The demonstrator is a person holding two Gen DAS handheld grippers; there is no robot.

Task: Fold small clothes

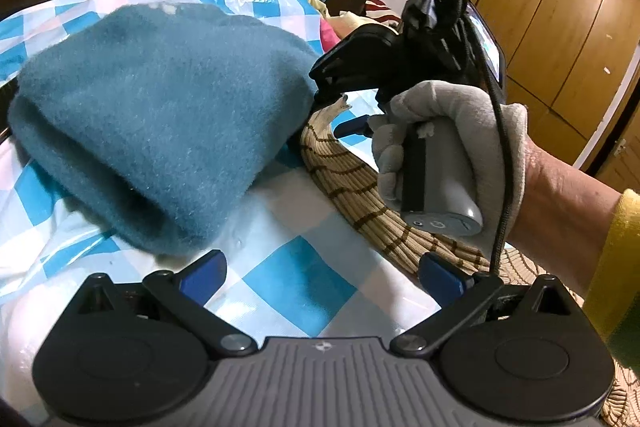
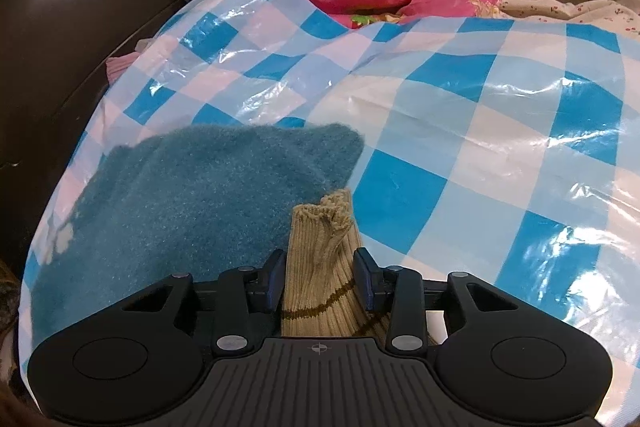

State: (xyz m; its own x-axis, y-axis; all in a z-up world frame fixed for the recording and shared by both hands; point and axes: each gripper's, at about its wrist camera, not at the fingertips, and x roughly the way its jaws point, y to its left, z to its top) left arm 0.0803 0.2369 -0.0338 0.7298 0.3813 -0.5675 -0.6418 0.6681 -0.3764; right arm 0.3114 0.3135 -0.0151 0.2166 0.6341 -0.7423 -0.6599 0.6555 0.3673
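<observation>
teal garment (image 2: 192, 195) blocks left; checked sheet (image 2: 480, 155) open right.

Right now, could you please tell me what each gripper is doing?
Left gripper: open, holding nothing.
Right gripper: fingers closed on the beige striped knit.

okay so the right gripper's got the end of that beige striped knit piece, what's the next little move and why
Probably carry that end over, folding the beige striped knit onto itself. The right gripper is shut on its frayed end, while the rest trails across the checkered sheet beside the teal fleece. The left gripper is open and could pin the far part.
</observation>
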